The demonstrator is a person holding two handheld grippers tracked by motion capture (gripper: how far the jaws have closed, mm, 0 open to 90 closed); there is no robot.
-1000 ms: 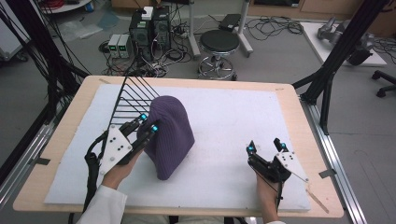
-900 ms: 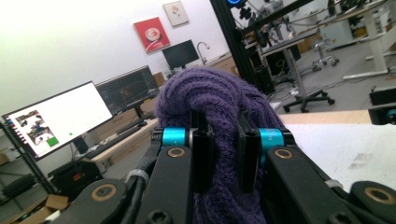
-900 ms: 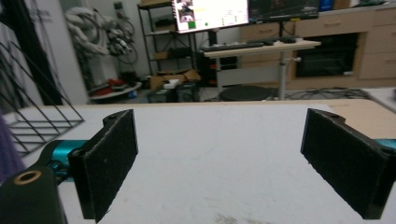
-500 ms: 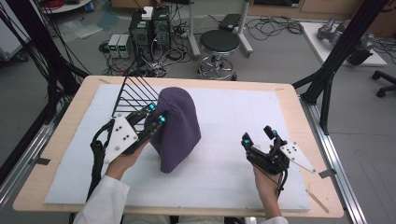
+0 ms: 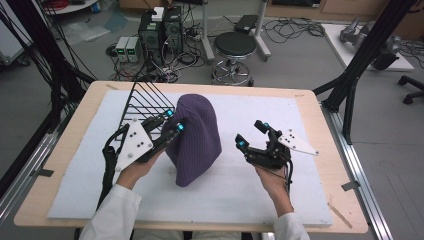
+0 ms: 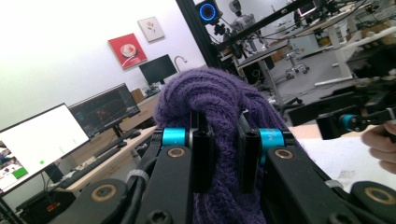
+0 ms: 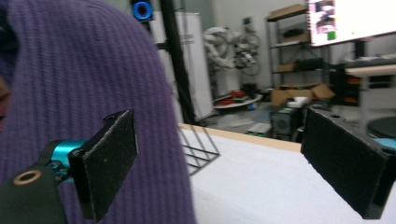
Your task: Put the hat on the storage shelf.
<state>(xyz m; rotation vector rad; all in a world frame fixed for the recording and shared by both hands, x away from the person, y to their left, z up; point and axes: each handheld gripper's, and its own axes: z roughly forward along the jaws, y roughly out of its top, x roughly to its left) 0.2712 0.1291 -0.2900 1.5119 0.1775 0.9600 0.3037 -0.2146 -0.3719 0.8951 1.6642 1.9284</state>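
A purple knit hat [image 5: 196, 139] stands raised in a peak on the white mat [image 5: 280, 112]. My left gripper [image 5: 173, 123] is shut on a fold of its left side. In the left gripper view the bunched purple hat [image 6: 219, 100] is pinched between the two black pads of the left gripper [image 6: 225, 142]. To the right of the hat my right gripper [image 5: 252, 135] stands open with nothing between its fingers. In the right gripper view the hat [image 7: 79, 70] rises just left of the open right gripper [image 7: 229, 163], close to its left pad [image 7: 109, 156].
A black wire rack [image 5: 145, 102] stands on the mat behind the left gripper, seen as a wire rack [image 7: 198, 149] past the hat. The wooden table [image 5: 320, 130] edge borders the mat. A stool [image 5: 235, 47] and computer boxes [image 5: 160, 30] are on the floor beyond.
My right gripper has risen and moved left toward the hat, still open. The left gripper has lifted the hat a little and carried it slightly to the right.
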